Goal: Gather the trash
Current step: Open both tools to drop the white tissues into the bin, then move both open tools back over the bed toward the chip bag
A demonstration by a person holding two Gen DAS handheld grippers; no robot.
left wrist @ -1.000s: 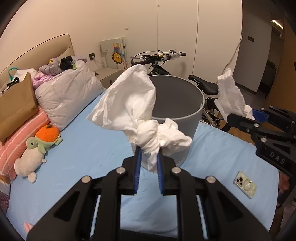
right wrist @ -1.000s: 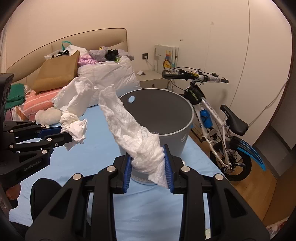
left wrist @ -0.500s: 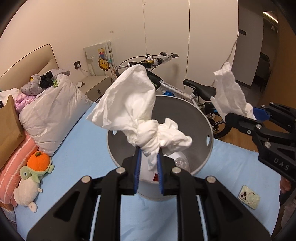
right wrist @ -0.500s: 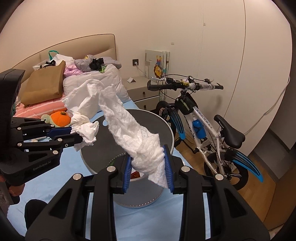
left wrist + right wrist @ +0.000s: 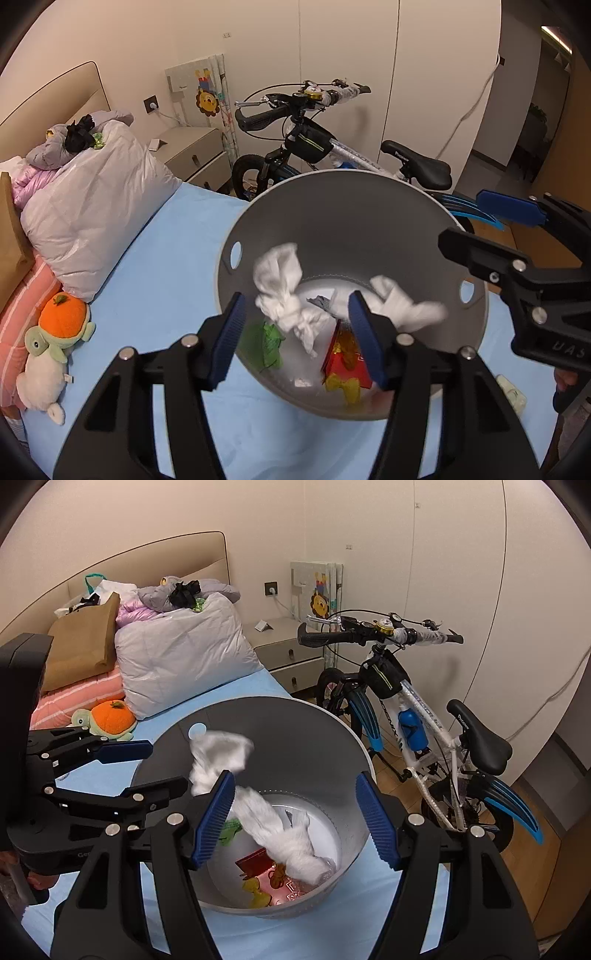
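A grey round bin (image 5: 369, 221) (image 5: 332, 738) stands on the blue bed. Two crumpled white tissues are in mid-fall inside it: one (image 5: 284, 291) (image 5: 218, 757) on the left, one (image 5: 402, 306) (image 5: 284, 830) lower on the right. Red, yellow and green wrappers (image 5: 347, 354) (image 5: 258, 871) lie on its bottom. My left gripper (image 5: 295, 336) is open and empty above the bin's near rim; it also shows in the right wrist view (image 5: 147, 768). My right gripper (image 5: 295, 819) is open and empty over the bin; it shows at the right of the left wrist view (image 5: 495, 229).
A bicycle (image 5: 406, 701) stands beside the bed behind the bin. A big white pillow (image 5: 99, 206), a plush turtle (image 5: 51, 343) and a brown paper bag (image 5: 81, 646) lie at the bed's head. A phone (image 5: 511, 395) lies on the sheet at right.
Both grippers moved over the bin and opened. The two tissues they held have dropped and are falling into the bin.
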